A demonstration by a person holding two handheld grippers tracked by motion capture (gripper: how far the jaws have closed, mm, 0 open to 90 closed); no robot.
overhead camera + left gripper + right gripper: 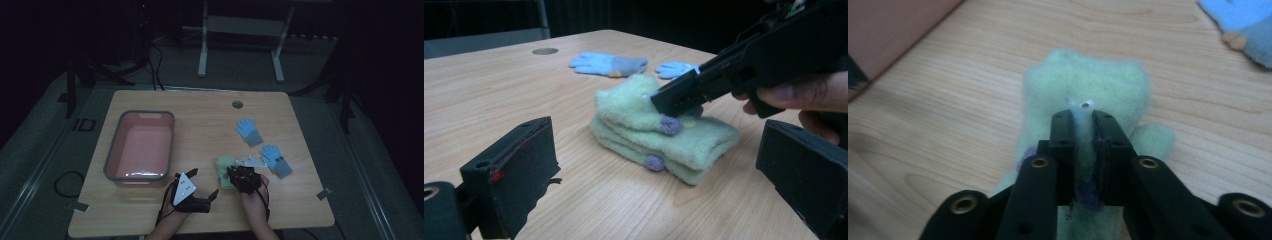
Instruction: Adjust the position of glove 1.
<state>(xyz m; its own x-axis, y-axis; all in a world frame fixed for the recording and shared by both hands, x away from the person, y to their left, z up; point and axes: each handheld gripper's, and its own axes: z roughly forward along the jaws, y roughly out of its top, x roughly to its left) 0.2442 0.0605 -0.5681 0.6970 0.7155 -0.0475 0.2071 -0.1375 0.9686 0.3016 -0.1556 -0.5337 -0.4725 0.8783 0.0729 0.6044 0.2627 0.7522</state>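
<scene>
Dim room; grey floor (pixel 40 150); white-legged stand (pixel 240 30) behind wooden table (pixel 200 115); black cables (pixel 155 70) on floor.

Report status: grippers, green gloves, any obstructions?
Right gripper nearly shut, pinching green gloves. Left gripper open, holding nothing. Blue gloves apart; nothing in the way.

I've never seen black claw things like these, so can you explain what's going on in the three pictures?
No robot here: a person holds a black gripper in each hand. One picture looks down on the wooden table from above. The other two come from small cameras riding on the grippers.

On the table lie a pink tub, two blue gloves and a pair of fuzzy green gloves stacked together.

The right gripper has its jaws nearly together, pinching a little of the green fluff on top. The left gripper waits nearby, open and holding nothing.
</scene>
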